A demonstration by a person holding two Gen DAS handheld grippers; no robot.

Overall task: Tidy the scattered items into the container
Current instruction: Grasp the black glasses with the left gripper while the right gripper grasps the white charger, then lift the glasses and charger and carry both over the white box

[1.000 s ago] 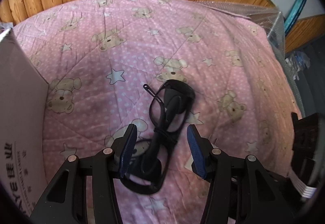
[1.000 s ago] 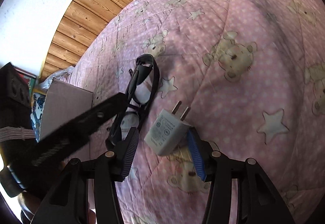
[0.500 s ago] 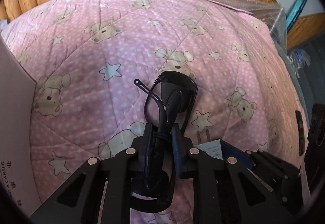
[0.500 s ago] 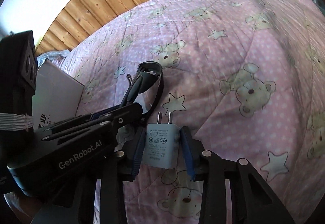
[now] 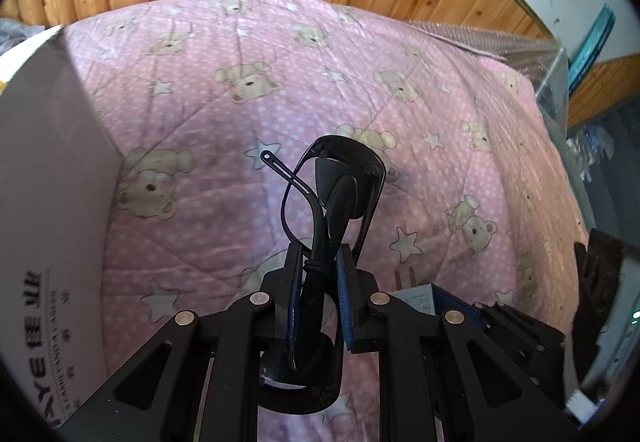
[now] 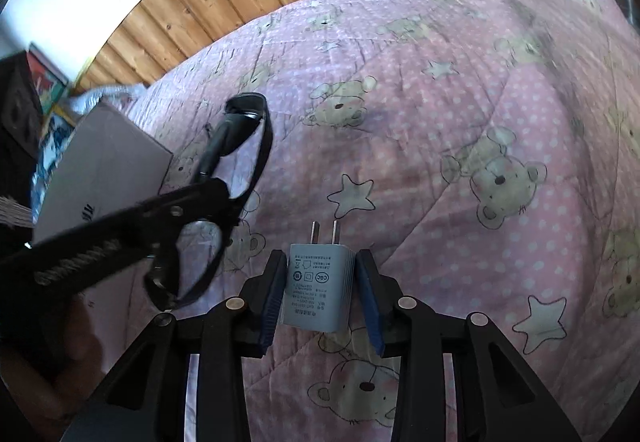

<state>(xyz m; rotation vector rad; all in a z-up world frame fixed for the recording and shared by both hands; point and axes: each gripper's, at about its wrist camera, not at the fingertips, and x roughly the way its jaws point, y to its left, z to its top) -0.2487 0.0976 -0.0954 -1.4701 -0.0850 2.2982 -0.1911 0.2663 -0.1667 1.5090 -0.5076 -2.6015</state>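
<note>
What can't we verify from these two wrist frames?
- Inside of the cardboard box: both views show only its outer walls, cut by the left edge.
- Near lens of the black glasses: left wrist view, behind the left gripper.
- Small print on the white charger, held by the right gripper: right wrist view, too small.
- Charger's underside and whether it clears the pink quilt: hidden.
</note>
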